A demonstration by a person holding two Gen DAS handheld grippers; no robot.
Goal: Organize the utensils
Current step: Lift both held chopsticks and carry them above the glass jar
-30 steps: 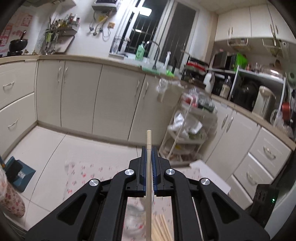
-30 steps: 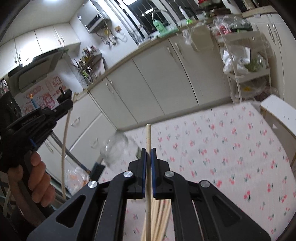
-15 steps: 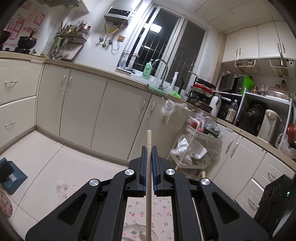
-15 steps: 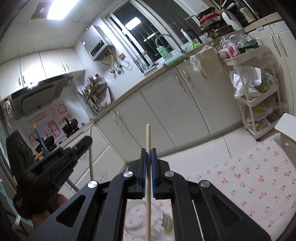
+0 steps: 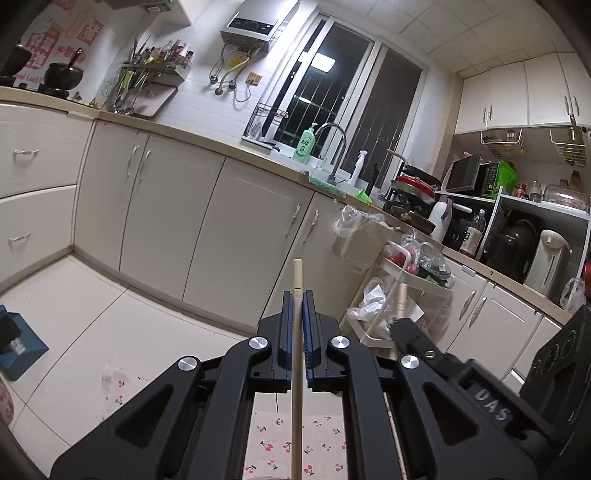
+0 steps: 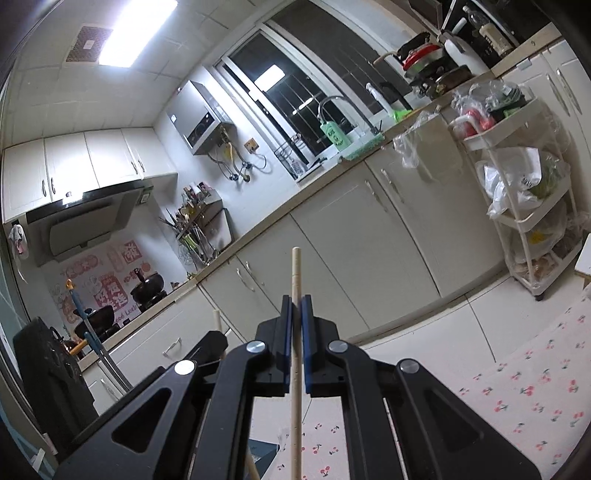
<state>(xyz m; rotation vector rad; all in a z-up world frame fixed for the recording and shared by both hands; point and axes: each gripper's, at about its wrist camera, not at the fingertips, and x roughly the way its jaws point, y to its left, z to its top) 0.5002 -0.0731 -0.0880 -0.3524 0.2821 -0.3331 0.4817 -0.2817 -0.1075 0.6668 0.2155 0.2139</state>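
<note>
I'm looking at a small kitchen w/ cream base cabinets [image 5: 236, 236] under a tan counter [image 5: 207, 138], white tile floor [image 5: 103, 317]. A dark barred window [image 5: 332, 107] sits over the sink tap [image 5: 334, 147]; white water heater [image 5: 255, 29] on the tiled wall beside it. Ceiling light panel [image 6: 136, 33] is on. Range hood [image 6: 81, 225] hangs below upper cabinets [image 6: 74, 170]. White 3-tier cart [image 6: 524, 206] stands by the cabinets, cherry-print cloth [image 6: 524, 398] nearby.
</note>
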